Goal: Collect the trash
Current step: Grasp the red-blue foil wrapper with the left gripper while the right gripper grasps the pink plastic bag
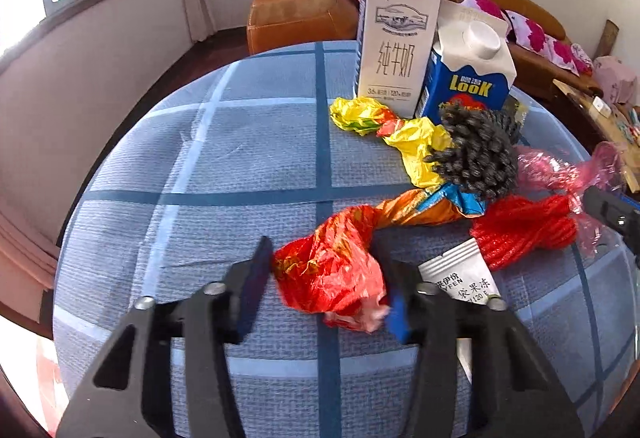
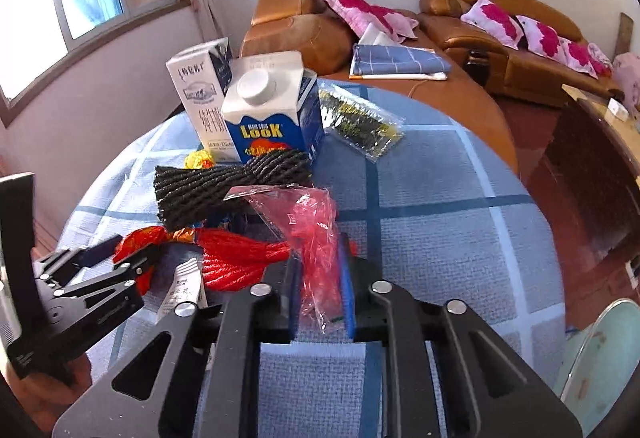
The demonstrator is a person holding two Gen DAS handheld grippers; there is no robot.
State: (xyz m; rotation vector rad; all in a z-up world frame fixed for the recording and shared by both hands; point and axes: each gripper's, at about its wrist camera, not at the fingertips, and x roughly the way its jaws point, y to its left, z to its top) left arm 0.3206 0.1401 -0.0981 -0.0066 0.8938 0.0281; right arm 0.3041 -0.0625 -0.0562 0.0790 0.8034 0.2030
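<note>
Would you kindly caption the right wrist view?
Right tongs shut on pink plastic bag beside red rope.

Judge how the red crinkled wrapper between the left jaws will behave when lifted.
The red wrapper looks thin and crumpled, so probably light and floppy. Its twisted orange tail may drag along, possibly nudging the black rope bundle.

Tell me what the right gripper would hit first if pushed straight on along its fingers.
The right gripper is shut on the pink bag. Beyond it, probably the black rope, then the blue carton; depth is unclear.
</note>
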